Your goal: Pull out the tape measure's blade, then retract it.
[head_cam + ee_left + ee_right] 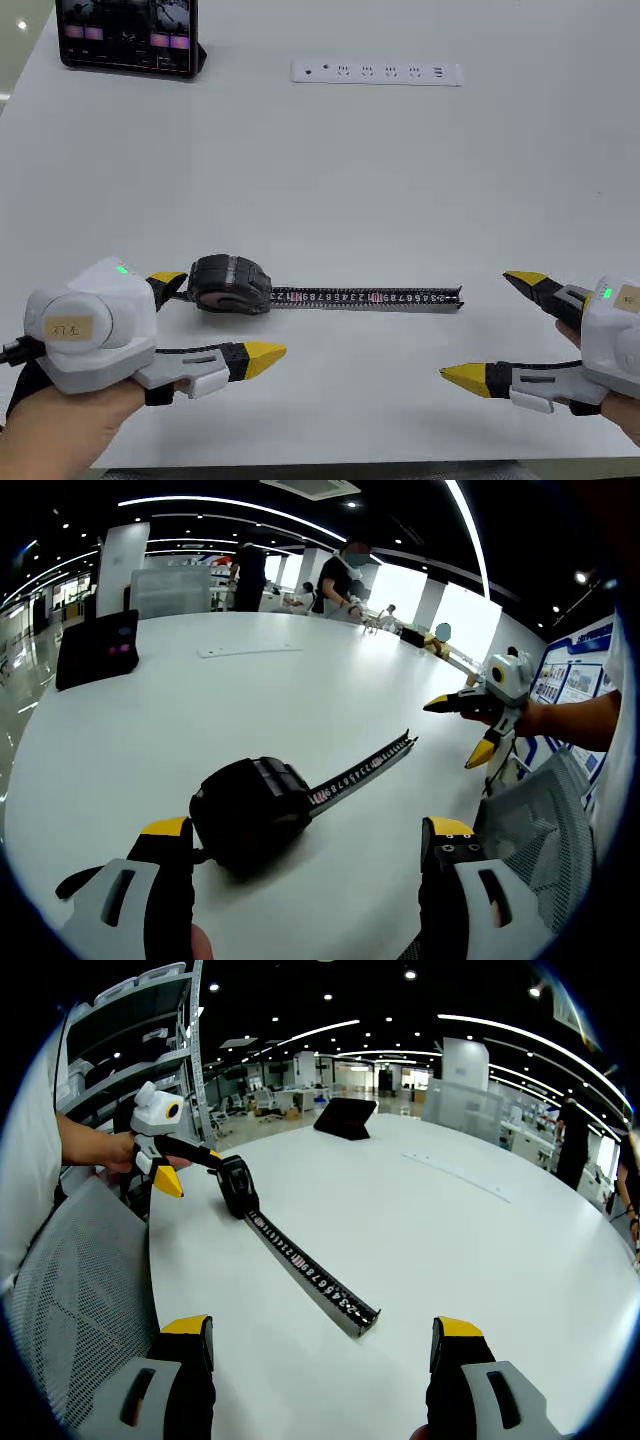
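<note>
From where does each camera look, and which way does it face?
Head view: from the headset, down at the tape measure; a hand, left gripper, right gripper show.
Left gripper view: along its open jaws, at the case; right gripper beyond.
Right gripper view: along its open jaws, at the blade; left gripper beyond.
Shared: tape measure.

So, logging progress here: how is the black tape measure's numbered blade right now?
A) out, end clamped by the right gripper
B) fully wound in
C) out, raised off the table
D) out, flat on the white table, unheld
D: the numbered blade runs from the black tape measure case flat along the white table, and the open yellow-tipped right gripper sits apart from its end.
</note>
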Action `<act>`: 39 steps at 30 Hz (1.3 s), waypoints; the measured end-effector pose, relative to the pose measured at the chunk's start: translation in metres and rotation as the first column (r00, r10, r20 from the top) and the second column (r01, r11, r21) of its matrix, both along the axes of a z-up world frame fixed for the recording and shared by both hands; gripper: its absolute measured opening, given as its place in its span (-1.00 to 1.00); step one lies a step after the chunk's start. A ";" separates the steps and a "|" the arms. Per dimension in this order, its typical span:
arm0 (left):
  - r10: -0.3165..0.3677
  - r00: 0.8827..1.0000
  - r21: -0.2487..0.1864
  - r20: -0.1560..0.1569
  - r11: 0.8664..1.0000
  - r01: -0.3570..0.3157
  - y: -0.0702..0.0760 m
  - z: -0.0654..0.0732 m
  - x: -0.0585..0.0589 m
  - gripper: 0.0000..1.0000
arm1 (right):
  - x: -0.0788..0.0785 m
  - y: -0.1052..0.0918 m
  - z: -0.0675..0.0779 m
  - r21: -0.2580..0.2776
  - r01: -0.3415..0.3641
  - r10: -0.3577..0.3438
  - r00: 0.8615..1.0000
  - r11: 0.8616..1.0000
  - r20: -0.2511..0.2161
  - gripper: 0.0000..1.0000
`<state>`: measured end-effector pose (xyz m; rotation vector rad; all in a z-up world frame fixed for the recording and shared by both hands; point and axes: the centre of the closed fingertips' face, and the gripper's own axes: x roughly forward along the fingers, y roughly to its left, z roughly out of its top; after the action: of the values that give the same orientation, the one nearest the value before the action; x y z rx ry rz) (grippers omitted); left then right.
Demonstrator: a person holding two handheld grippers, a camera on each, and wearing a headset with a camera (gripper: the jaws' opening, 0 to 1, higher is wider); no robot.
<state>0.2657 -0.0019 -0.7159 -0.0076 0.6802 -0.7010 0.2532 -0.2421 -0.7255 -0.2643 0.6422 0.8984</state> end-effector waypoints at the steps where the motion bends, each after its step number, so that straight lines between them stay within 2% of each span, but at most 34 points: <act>1: 0.003 1.000 0.000 0.000 1.000 -0.003 0.000 0.000 0.000 0.85 | 0.000 0.000 0.000 0.000 -0.001 0.001 1.000 1.000 0.000 0.77; 5: 0.024 1.000 -0.009 -0.005 1.000 -0.024 0.001 0.000 0.002 0.82 | 0.002 -0.001 0.000 0.000 -0.003 0.003 1.000 1.000 0.001 0.75; 12: 0.069 0.998 0.011 0.005 0.998 -0.069 0.001 -0.004 0.005 0.78 | 0.005 0.000 -0.001 -0.005 -0.021 0.021 1.000 1.000 -0.004 0.71; 21: 0.162 0.987 0.031 0.017 0.986 -0.163 0.004 -0.011 0.016 0.69 | 0.013 -0.002 -0.002 -0.036 -0.081 0.081 0.997 0.996 -0.020 0.53; 31: 0.223 0.975 0.031 0.022 0.974 -0.224 0.008 -0.015 0.023 0.58 | 0.024 -0.004 -0.006 -0.081 -0.145 0.143 0.989 0.986 -0.027 0.34; 33: 0.231 0.972 0.050 0.031 0.971 -0.232 0.008 -0.017 0.024 0.55 | 0.024 -0.004 -0.006 -0.086 -0.156 0.154 0.988 0.984 -0.027 0.30; 36: 0.246 0.969 0.043 0.026 0.968 -0.247 0.008 -0.017 0.025 0.56 | 0.025 -0.005 -0.008 -0.101 -0.178 0.176 0.984 0.979 -0.029 0.24; 39: 0.251 0.967 0.058 0.034 0.966 -0.252 0.008 -0.019 0.026 0.54 | 0.027 -0.004 -0.010 -0.113 -0.201 0.199 0.980 0.973 -0.030 0.17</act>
<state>0.2916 0.0061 -0.7344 -0.0277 0.6614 -0.4348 0.2804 -0.2463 -0.7353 -0.4315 0.6942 1.0590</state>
